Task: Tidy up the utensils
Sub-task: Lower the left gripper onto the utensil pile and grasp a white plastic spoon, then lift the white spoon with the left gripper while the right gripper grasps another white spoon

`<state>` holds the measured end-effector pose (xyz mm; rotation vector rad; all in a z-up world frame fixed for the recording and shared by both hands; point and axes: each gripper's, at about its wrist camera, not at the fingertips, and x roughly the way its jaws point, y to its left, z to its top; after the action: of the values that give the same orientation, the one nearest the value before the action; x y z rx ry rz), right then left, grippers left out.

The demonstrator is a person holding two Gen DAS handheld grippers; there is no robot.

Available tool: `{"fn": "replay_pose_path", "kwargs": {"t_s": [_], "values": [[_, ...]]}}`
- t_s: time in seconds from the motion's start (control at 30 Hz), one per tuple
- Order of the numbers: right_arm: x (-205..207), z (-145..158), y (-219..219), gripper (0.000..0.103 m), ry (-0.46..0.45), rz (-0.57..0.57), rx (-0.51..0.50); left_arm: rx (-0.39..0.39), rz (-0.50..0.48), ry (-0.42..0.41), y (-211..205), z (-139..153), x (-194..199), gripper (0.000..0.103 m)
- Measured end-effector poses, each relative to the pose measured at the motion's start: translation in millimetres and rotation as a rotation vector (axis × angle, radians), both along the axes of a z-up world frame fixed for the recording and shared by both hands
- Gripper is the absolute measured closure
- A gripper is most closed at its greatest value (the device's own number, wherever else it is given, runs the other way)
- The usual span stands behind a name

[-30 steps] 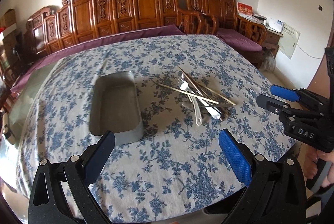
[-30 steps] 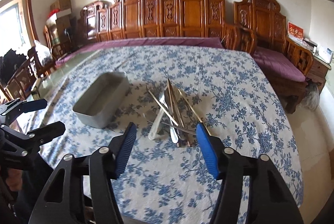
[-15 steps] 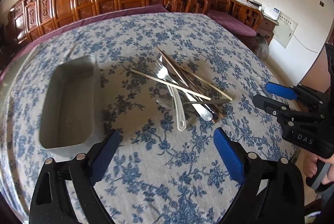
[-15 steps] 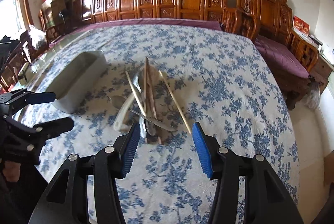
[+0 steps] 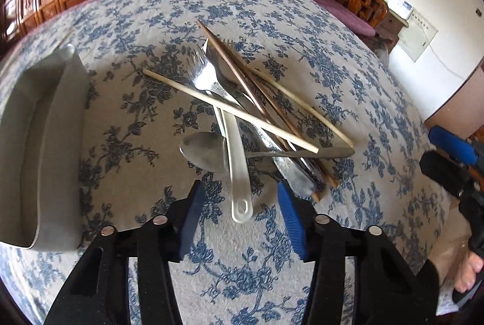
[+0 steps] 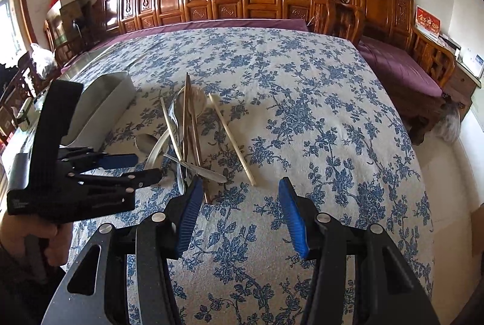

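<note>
Tray: grey metal tray sits toward the left edge of the bench, lying flat on the blue-flowered cloth; I see nothing inside the part that shows.
Left gripper: my left gripper hangs over the near end of the pile, its jaws having just been closing; the white handle's looped end lies in the gap between the blue pads, and I see neither pad pressing on it.
Left hand: seen from the right wrist, a hand grips the handle of that tool at the left edge of the bench.
Utensil pile: heap of utensils lies mid-bench, just right of the tray and apart from it.
Spoon: metal spoon lies crosswise with its bowl toward the tray, under the white utensil.
Fork: metal fork points toward the far edge, beneath a pale chopstick that crosses the pile.
Brown chopsticks: dark pair runs from far to near over the heap.
Second pale chopstick: it lies at the pile's right side, angled toward the near edge.
Right gripper: my right gripper is over bare cloth just near of the pile, jaws parted with nothing between them.
</note>
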<state>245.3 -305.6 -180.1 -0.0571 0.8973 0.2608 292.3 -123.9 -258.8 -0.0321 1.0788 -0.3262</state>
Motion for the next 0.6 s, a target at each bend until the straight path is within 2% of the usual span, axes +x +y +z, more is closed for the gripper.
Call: {"fn": "replay_pose_path", "kwargs": {"t_s": [0.17,0.37,0.47,0.6], "values": [[0,1,-2,0.049,-0.002,-0.003,0.006,-0.065,0.022,0.013,9,2,2,0.068],[-2,1,2,0.049,-0.001,0.004,0.002,-0.112,0.033,0.068,10,-5,9,0.091],[-3,4,3,0.049,-0.007,0.008,0.003,-0.128,0.029,0.065,11,0,7,0.092],[-3,5,5,0.049,-0.008,0.011,0.004,-0.117,0.001,0.006,8,22,-2,0.094]]}}
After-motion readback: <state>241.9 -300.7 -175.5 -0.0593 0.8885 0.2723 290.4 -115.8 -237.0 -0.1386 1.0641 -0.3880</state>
